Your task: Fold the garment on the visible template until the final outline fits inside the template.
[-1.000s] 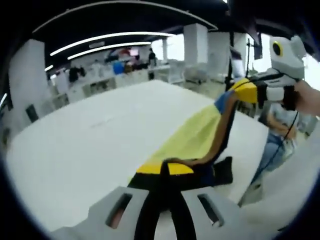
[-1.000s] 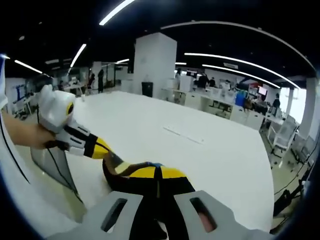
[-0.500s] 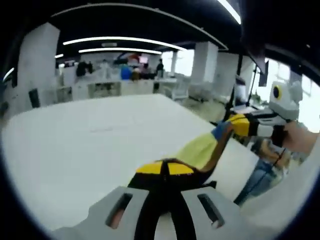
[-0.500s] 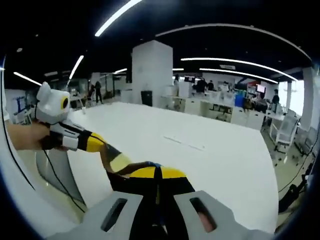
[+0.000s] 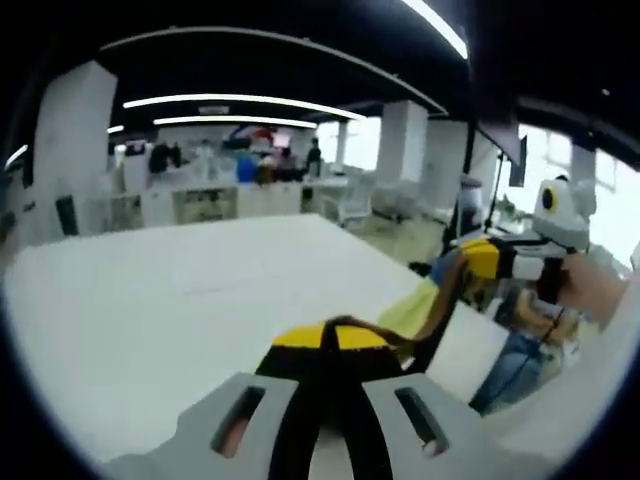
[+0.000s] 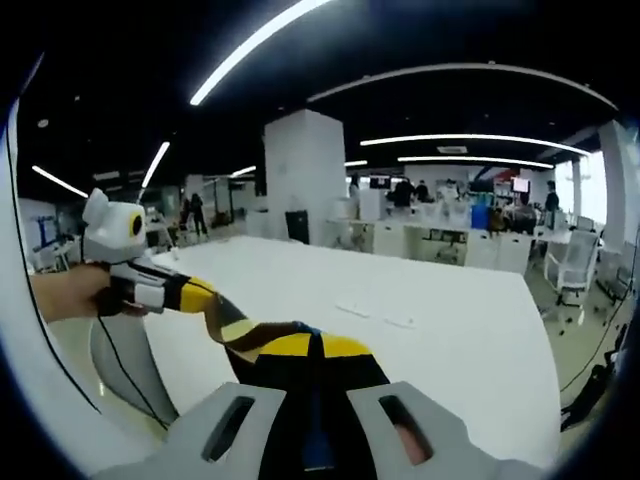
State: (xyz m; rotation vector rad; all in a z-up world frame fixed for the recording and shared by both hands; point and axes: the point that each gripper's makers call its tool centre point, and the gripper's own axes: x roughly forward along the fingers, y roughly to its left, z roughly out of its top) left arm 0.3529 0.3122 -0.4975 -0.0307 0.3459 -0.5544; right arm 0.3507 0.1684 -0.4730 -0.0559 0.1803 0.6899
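Yellow garment (image 5: pixel 410 308) partly behind jaws

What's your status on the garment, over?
Left gripper and right gripper both shut on the garment, held up between them above the white table. No fold laid. Nothing in the way.

I see a dim ceiling crossed by long bright light strips (image 6: pixel 262 38) that bow into arcs under the fisheye, and in the left gripper view the windows (image 5: pixel 530 165) at the right are blown out to white. The white desk (image 5: pixel 170 300) reflects the light evenly, with little shadow that I can make out on it. Both views look soft to me, the far office smeared, edges stretched and curved.
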